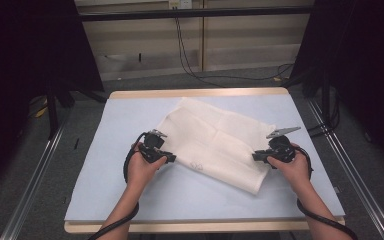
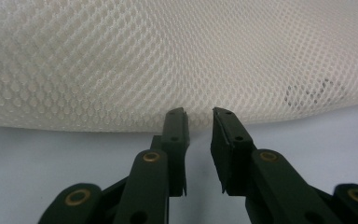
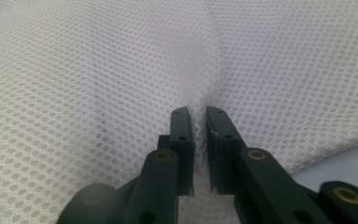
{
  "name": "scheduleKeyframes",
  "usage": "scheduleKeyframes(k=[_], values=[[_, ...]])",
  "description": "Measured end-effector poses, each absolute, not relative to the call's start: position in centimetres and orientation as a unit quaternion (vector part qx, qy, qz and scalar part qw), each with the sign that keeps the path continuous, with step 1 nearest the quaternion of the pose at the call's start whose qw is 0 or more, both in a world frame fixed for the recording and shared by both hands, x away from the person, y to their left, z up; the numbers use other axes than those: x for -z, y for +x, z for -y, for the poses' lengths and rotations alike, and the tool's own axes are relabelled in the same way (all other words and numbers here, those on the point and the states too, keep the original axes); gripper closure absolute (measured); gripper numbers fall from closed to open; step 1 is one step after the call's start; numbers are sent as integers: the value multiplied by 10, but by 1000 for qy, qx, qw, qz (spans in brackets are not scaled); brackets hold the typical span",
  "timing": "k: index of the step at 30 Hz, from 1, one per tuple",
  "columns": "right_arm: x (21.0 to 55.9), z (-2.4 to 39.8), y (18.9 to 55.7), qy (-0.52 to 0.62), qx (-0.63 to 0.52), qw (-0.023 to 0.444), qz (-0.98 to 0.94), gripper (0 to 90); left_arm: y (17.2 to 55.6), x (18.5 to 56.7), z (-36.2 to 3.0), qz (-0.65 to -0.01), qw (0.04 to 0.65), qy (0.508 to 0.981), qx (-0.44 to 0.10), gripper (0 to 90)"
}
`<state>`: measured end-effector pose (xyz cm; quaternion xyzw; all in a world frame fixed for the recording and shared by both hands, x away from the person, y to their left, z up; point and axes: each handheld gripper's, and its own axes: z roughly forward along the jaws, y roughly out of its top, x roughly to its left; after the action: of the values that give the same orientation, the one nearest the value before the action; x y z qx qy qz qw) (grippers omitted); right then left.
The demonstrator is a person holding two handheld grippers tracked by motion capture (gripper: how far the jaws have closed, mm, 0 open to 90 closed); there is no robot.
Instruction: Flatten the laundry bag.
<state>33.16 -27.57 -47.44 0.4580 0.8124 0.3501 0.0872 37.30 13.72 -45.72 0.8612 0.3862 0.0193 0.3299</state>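
A white mesh cloth (image 1: 215, 142) lies folded and askew on the pale blue table cover (image 1: 115, 190). My left gripper (image 1: 171, 159) sits at the cloth's left edge. In the left gripper view its jaws (image 2: 199, 112) stand a little apart, tips at the cloth's hem (image 2: 168, 56), with bare table cover between them. A small dark printed mark (image 2: 314, 91) shows near that hem. My right gripper (image 1: 255, 156) is at the cloth's right edge. In the right gripper view it (image 3: 199, 112) is shut on a raised pinch of the mesh (image 3: 98, 93).
The table's wooden rim (image 1: 200, 93) borders the blue cover at the back. Metal rails (image 1: 350, 160) run along both sides of the table. Cables (image 1: 190, 60) lie on the floor behind, and black curtains hang at left and right.
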Motion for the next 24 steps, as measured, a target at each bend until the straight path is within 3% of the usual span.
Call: scheduleKeyframes(k=[5, 12, 24], values=[[469, 269, 330, 451, -364, 68, -812, 858, 371, 454, -137, -375, 331, 865, -24, 700], [446, 254, 315, 401, -412, 109, -811, 859, 371, 453, -132, -365, 326, 872, -19, 658], [433, 217, 294, 321, -422, 105, -841, 861, 368, 450, -119, -359, 353, 864, -11, 400]])
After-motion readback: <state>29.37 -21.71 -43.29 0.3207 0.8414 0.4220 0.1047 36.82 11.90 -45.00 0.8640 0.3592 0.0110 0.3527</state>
